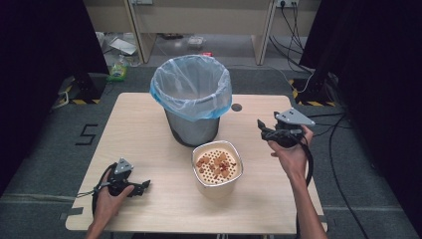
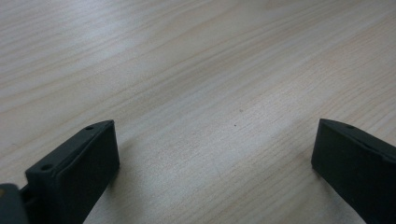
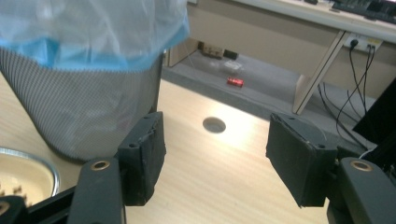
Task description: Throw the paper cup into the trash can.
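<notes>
A grey mesh bin (image 1: 191,127) lined with a blue plastic bag (image 1: 191,89) stands at the back middle of the wooden table (image 1: 149,124). In front of it sits a square metal pan (image 1: 217,164) with a perforated insert and brown food bits (image 1: 215,163). My left gripper (image 1: 144,185) rests low near the table's front left, open, with bare wood between its jaws (image 2: 215,154). My right gripper (image 1: 263,127) is held above the table's right side, open and empty (image 3: 215,158), pointing past the bin (image 3: 79,107). The pan's rim (image 3: 32,161) shows at the lower left of the right gripper view.
A round cable hole (image 1: 236,107) lies in the table right of the bin (image 3: 214,124). Beyond the table are desk legs, floor cables (image 1: 293,30), a red can (image 3: 235,82) and litter on the grey floor. Dark curtains flank both sides.
</notes>
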`<state>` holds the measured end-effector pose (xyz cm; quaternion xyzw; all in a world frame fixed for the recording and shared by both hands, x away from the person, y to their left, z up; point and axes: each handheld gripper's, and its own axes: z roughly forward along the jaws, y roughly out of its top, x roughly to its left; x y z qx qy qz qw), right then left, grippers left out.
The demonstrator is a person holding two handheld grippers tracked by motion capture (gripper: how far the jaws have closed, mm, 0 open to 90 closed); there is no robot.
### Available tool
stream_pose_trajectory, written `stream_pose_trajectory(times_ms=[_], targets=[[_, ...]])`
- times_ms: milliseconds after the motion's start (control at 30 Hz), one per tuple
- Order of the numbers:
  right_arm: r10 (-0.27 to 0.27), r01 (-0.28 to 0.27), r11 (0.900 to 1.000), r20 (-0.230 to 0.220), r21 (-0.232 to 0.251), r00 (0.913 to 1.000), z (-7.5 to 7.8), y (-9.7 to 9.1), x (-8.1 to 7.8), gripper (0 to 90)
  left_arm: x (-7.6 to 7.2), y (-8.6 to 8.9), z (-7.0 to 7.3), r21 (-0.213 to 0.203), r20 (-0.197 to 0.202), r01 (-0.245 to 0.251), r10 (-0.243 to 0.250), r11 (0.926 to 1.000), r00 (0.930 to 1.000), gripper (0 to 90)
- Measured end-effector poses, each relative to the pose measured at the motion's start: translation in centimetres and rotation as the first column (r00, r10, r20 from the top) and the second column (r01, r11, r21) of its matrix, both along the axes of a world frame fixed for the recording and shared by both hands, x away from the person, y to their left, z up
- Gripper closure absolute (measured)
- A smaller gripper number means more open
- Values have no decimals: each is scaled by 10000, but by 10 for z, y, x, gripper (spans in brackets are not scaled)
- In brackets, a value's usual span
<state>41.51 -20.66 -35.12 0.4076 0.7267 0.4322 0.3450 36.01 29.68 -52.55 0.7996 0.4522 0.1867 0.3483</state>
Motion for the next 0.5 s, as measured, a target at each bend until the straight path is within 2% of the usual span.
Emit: stream_pose_trajectory(times_ms=[367, 500], targets=[[-157, 147, 9997, -474, -216, 9988, -40, -15, -18, 363, 0, 0, 0, 1, -1, 1, -1, 10000, 10000, 0], [-101, 73, 9993, -780, -357, 9969, -57, -17, -26, 363, 0, 0, 0, -1, 2, -1, 1, 10000, 10000, 0]])
